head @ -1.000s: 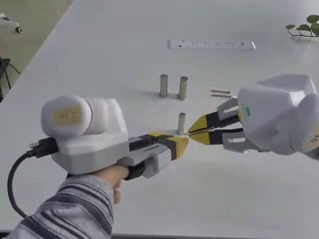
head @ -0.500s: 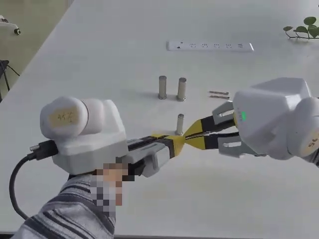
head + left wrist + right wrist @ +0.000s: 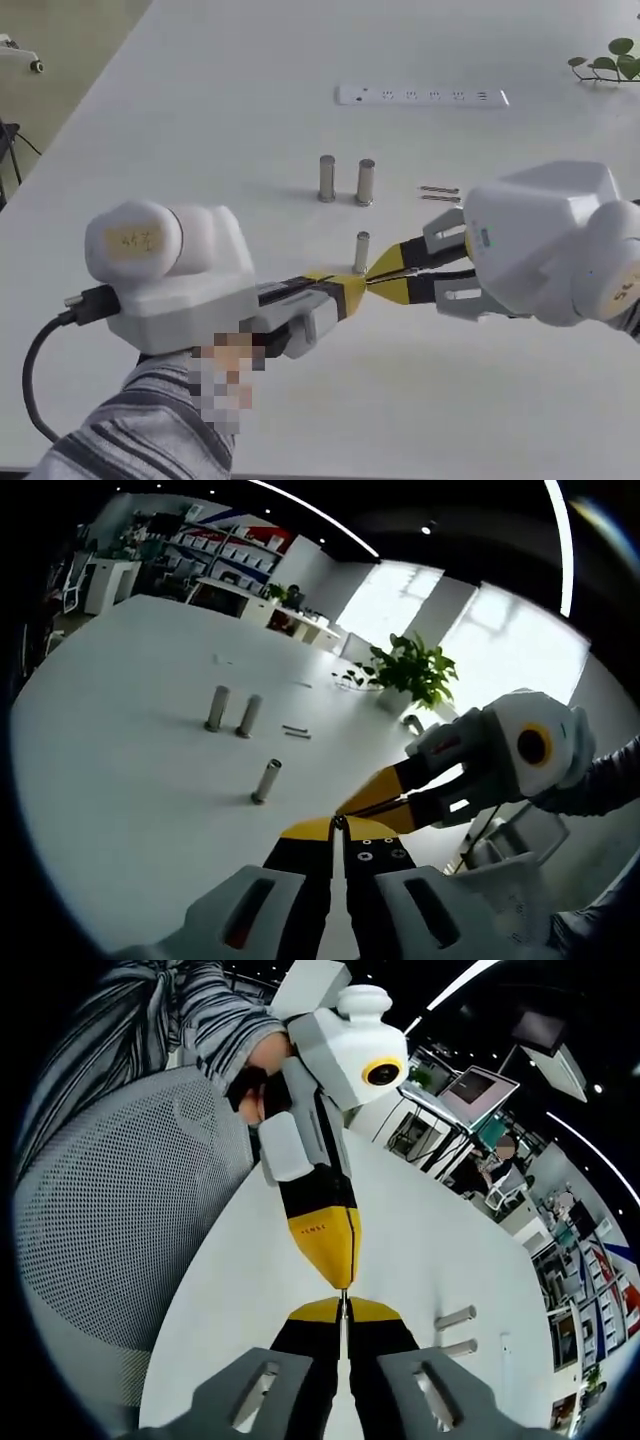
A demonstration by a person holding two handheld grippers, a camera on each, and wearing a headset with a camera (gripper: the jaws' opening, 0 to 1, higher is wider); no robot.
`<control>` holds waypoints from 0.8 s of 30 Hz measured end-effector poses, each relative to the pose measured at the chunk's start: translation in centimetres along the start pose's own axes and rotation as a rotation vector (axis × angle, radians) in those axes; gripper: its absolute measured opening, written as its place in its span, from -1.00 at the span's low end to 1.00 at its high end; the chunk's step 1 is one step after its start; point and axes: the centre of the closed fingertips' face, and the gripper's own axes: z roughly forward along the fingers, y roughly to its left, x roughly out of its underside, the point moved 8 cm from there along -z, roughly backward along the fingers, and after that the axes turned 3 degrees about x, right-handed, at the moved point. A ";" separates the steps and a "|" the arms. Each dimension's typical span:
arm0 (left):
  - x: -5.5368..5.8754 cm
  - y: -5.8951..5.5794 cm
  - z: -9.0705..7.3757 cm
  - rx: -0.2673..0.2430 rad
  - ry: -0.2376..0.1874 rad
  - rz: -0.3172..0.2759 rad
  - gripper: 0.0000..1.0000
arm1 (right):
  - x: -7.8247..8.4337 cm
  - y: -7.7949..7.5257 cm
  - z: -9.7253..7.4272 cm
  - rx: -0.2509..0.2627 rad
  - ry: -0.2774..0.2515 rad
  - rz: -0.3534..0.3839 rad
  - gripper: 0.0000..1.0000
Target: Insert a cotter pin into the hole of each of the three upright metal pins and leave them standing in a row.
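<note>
Three upright metal pins stand on the white table: two side by side (image 3: 327, 178) (image 3: 366, 181) and one nearer (image 3: 361, 251). Just in front of the near pin my left gripper (image 3: 358, 286) and right gripper (image 3: 378, 284) meet tip to tip above the table. The right gripper (image 3: 342, 1305) is shut on a thin cotter pin (image 3: 342, 1312) that sticks out of its tips. The left gripper (image 3: 338, 825) is shut, and its tips touch the cotter pin's free end. I cannot tell whether the left jaws pinch it.
Two spare cotter pins (image 3: 440, 193) lie right of the far pair. A white power strip (image 3: 422, 96) lies at the back, and a plant (image 3: 610, 55) sits at the far right. A mesh chair back (image 3: 120, 1210) stands beside the table edge.
The right gripper has moved left with the cotter pin until its tips meet the left gripper's tips. The metal pins have not moved.
</note>
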 end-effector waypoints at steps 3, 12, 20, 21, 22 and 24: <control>-0.2 0.0 -0.1 0.003 0.001 0.094 -1.00 | -0.1 0.0 -0.1 0.017 -0.006 0.008 -1.00; -0.3 -0.5 -0.4 0.012 0.059 0.305 -1.00 | -0.1 0.2 -0.2 0.011 -0.025 0.090 -1.00; -0.2 -0.8 -0.6 0.025 0.115 0.516 -1.00 | 0.4 0.3 -0.1 -0.024 -0.038 0.202 -0.98; -0.2 -0.9 -0.6 0.032 0.120 0.545 -1.00 | 0.5 0.4 -0.1 -0.029 -0.041 0.213 -0.99; -0.2 -1.0 -0.5 0.044 0.126 0.566 -1.00 | 0.5 0.4 -0.1 -0.036 -0.039 0.221 -0.98; -0.1 -1.1 -0.5 0.042 0.137 0.603 -1.00 | 0.6 0.6 0.0 -0.047 -0.035 0.224 -0.99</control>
